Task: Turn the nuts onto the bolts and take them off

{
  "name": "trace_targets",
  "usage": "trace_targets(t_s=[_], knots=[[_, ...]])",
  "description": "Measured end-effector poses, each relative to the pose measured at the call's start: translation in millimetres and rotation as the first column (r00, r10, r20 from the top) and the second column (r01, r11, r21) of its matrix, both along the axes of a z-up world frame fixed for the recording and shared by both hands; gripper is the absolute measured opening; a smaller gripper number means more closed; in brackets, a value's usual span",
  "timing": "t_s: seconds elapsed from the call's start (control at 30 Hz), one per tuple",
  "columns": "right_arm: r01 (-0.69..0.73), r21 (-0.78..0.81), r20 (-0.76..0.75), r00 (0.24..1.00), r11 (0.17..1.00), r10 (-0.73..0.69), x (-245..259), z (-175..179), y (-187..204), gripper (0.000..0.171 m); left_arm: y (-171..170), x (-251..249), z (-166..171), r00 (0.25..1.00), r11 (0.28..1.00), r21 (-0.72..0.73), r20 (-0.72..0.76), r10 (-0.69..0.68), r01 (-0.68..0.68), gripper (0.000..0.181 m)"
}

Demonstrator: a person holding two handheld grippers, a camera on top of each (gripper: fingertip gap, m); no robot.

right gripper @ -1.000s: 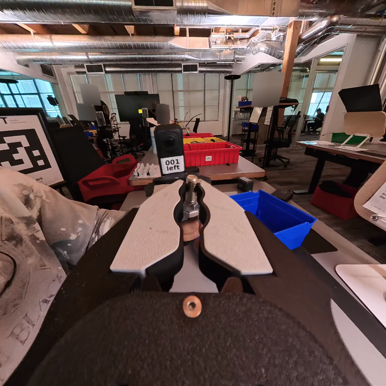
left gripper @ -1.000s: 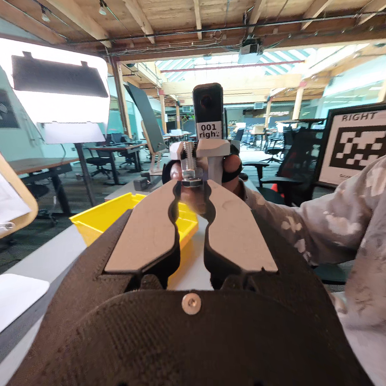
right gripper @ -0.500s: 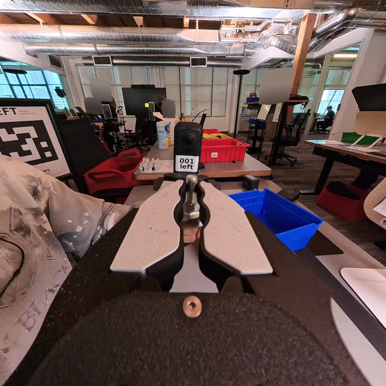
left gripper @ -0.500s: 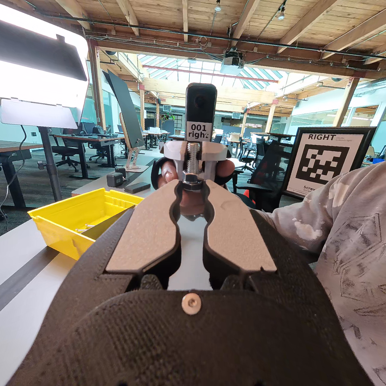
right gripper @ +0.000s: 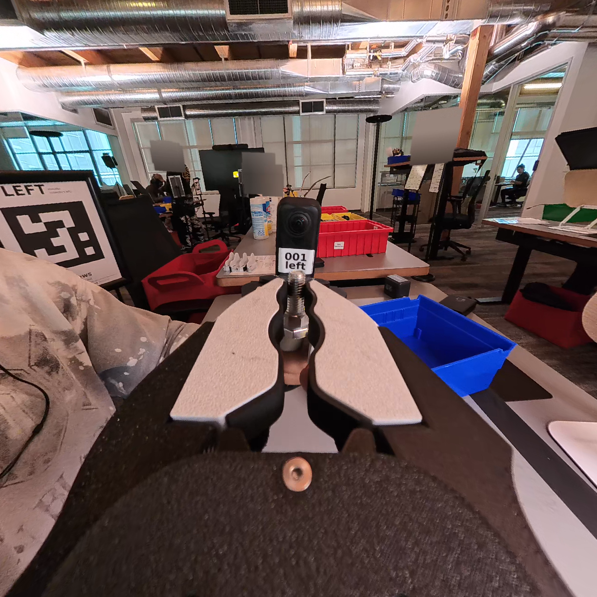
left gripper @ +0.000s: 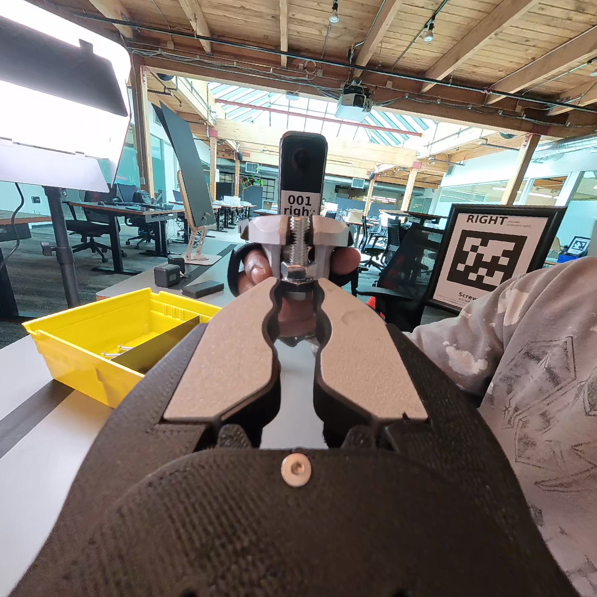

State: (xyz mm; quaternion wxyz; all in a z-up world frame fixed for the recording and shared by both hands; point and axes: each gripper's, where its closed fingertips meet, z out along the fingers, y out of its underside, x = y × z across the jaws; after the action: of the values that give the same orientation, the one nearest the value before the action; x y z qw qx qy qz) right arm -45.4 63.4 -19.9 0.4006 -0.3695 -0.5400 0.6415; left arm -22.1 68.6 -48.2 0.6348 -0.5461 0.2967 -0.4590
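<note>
Yellow bin (left gripper: 97, 336) slid left along grey table (left gripper: 38, 452).

Open-plan office: desks (left gripper: 129, 210), swivel chairs (right gripper: 455, 223), exposed ceiling ducts (right gripper: 193, 77).

Yellow bin (left gripper: 97, 326) at the table's (left gripper: 38, 452) left side, black divider inside, dark stripe (left gripper: 29, 416) running under it. Blue bin (right gripper: 452, 339) at the right side, beside another dark stripe (right gripper: 549, 465). Framed marker board (left gripper: 491, 255) standing beyond, a second board (right gripper: 55, 226) opposite. Red bins (right gripper: 352, 239) and a wipes canister (right gripper: 258, 218) on a farther table. Office chairs, desks, wooden ceiling beams, silver ducts beyond.
</note>
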Motion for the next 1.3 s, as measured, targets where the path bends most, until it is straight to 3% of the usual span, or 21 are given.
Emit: trace_targets(t_s=[0.2, 0.3, 0.4, 0.5, 0.63, 0.67, 0.7, 0.73, 1.0, 1.1, 1.17, 1.2, 1.3], knots=[[0.008, -0.017, -0.031, 0.999, 1.000, -0.008, 1.4, 3.5, 3.4, 0.010, 4.6, -1.3, 2.9, 0.998, 0.999, 0.012, 0.032, 0.048, -0.048, 0.017], [0.079, -0.041, -0.055, 0.995, 0.996, -0.081, 2.6, 8.1, 17.2, 0.022, 14.0, -11.2, 3.6, 0.990, 0.991, 0.003, 0.043, 0.137, -0.137, 0.018], [0.208, -0.002, -0.020, 0.978, 0.978, -0.208, -2.1, 1.9, 33.6, 0.033, 27.9, -25.0, -0.4, 0.957, 0.957, 0.006, -0.009, 0.291, -0.291, 0.018], [0.246, 0.004, 0.034, 0.969, 0.969, -0.246, -14.5, -9.2, 33.2, 0.041, 32.3, -28.7, -1.7, 0.929, 0.930, 0.025, -0.040, 0.367, -0.366, 0.018], [0.251, -0.010, 0.055, 0.967, 0.968, -0.250, -18.8, -16.2, 39.1, 0.038, 30.0, -30.8, 1.9, 0.923, 0.923, 0.055, -0.029, 0.383, -0.381, 0.019], [0.251, -0.028, 0.057, 0.967, 0.968, -0.249, -16.4, -15.0, 42.3, 0.033, 29.7, -34.7, 4.5, 0.922, 0.921, 0.058, -0.004, 0.387, -0.386, 0.018], [0.316, -0.052, 0.043, 0.948, 0.947, -0.314, -12.4, -12.4, 55.7, 0.011, 26.6, -36.3, 8.2, 0.930, 0.928, 0.062, 0.022, 0.366, -0.367, 0.018], [0.362, -0.058, 0.014, 0.932, 0.930, -0.362, -7.4, -9.4, 66.2, 0.008, 25.9, -37.3, 9.5, 0.933, 0.931, 0.056, 0.023, 0.359, -0.360, 0.018], [0.265, -0.029, 0.037, 0.964, 0.964, -0.264, -17.8, -9.9, 34.3, 0.037, 29.6, -30.4, 2.6, 0.926, 0.924, 0.065, -0.015, 0.378, -0.376, 0.018], [0.266, -0.034, 0.045, 0.963, 0.963, -0.264, -16.8, -11.8, 39.5, 0.039, 27.9, -30.8, 5.4, 0.923, 0.921, 0.073, -0.008, 0.384, -0.382, 0.018], [0.366, -0.076, 0.039, 0.930, 0.927, -0.364, -9.9, -9.0, 62.4, 0.013, 25.5, -34.7, 9.2, 0.931, 0.928, 0.071, 0.021, 0.365, -0.366, 0.018], [0.398, -0.069, 0.015, 0.917, 0.915, -0.398, -5.5, -7.1, 69.4, 0.011, 25.2, -35.5, 10.2, 0.929, 0.927, 0.073, 0.019, 0.368, -0.369, 0.018], [0.328, -0.075, 0.022, 0.945, 0.942, -0.327, -5.1, -3.6, 56.8, 0.026, 26.1, -34.3, 9.1, 0.924, 0.920, 0.085, 0.002, 0.383, -0.382, 0.018]])
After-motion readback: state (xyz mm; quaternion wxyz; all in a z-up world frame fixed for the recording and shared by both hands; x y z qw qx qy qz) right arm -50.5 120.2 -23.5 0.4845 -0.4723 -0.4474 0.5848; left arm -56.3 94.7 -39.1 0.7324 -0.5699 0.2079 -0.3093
